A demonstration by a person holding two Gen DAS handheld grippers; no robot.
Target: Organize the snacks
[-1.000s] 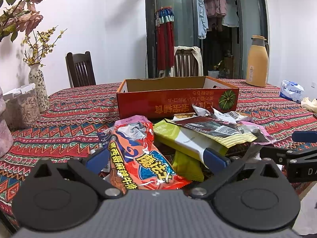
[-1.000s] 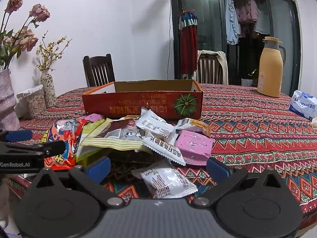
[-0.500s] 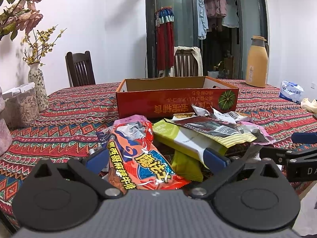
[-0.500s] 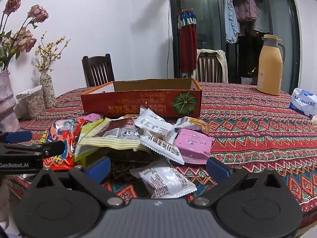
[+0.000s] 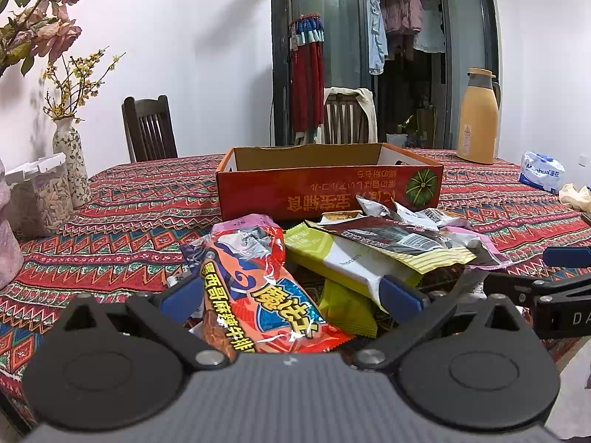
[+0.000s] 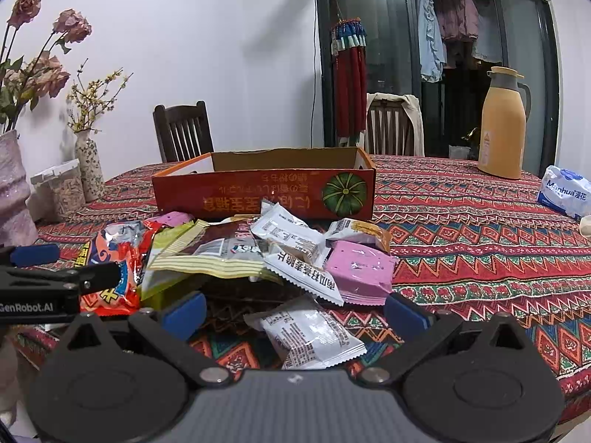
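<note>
Change: nothing has moved since a second ago
My left gripper [image 5: 291, 295]: spread wide around the red snack bag [image 5: 258, 295]
My right gripper [image 6: 295, 310]: spread wide around the white packet [image 6: 310, 332]
Snack pile: desk [image 6: 480, 243], before orange box [image 6: 266, 192]
Hidden: box interior

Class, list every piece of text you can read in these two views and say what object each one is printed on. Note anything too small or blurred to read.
"Manhua": white and blue soft tissue pack.
"GenRobot.AI": black body of the left gripper.
"DA", cut off at the frame edge: black body of the right gripper.
Yellow characters on the orange cardboard box: upside down, not legible.
Snack wrappers' print: large Chinese characters, small print blurred.
</note>
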